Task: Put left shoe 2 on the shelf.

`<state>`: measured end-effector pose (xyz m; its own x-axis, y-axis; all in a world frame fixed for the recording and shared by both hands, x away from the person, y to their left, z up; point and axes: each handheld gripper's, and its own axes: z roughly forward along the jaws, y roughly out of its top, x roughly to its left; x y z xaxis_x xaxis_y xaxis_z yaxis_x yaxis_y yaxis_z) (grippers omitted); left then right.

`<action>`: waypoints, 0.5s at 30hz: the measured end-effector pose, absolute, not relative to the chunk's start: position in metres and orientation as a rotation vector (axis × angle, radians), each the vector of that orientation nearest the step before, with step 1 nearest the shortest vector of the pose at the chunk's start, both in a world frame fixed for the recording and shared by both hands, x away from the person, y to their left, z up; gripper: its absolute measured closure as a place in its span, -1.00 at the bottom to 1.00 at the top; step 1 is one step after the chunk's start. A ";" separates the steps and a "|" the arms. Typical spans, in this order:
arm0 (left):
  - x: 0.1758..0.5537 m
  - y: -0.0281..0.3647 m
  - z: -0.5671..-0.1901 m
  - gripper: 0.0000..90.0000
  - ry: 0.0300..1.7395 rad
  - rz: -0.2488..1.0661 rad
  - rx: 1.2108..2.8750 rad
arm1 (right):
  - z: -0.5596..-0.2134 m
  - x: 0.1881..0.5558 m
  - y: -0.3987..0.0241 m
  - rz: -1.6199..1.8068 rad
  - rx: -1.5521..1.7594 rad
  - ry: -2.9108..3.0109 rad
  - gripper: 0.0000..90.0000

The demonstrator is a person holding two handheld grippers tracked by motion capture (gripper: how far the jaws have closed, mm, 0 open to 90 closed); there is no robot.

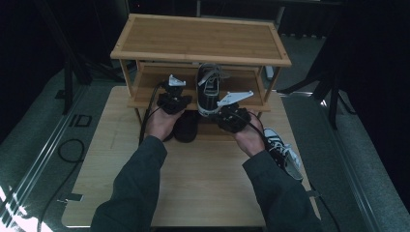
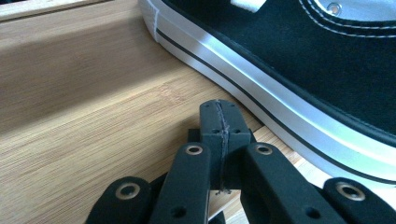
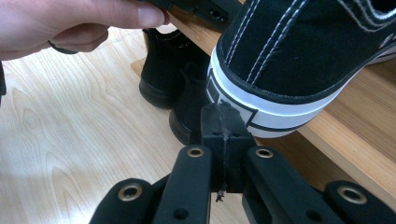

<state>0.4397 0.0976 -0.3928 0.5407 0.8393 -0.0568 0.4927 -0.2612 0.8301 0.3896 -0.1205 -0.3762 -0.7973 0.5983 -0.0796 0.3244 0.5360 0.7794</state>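
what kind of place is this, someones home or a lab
Probably a lab or studio mock-up of a hallway, not a home: a bamboo shoe rack with a black sneaker stands on a wooden table, amid dark surroundings and a trailing floor cable.

Bamboo shelf rack on a pale worktop in a darkened room

A two-tier bamboo rack (image 1: 200, 38) stands at the far end of a light wood-grain worktop (image 1: 193, 183), lit from above. Grey carpeted floor (image 1: 367, 159) surrounds it, with black stand legs (image 1: 333, 96) at right, dark curtains behind, and a looped cable (image 1: 70, 150) lying on the floor at left.
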 end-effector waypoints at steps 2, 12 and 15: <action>0.440 0.097 -0.392 1.00 1.086 0.509 1.921 | -0.377 0.392 -0.121 1.144 0.771 2.435 1.00; 0.440 0.097 -0.393 1.00 1.089 0.507 1.915 | -0.378 0.400 -0.118 1.124 0.761 2.420 1.00; 0.440 0.097 -0.393 1.00 1.087 0.508 1.915 | -0.378 0.402 -0.116 1.120 0.762 2.419 1.00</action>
<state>0.4398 0.0973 -0.3927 0.5385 0.8405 -0.0598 0.4934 -0.2570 0.8310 0.4024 -0.1161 -0.3780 -0.7869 0.6089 -0.1001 0.3175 0.5387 0.7804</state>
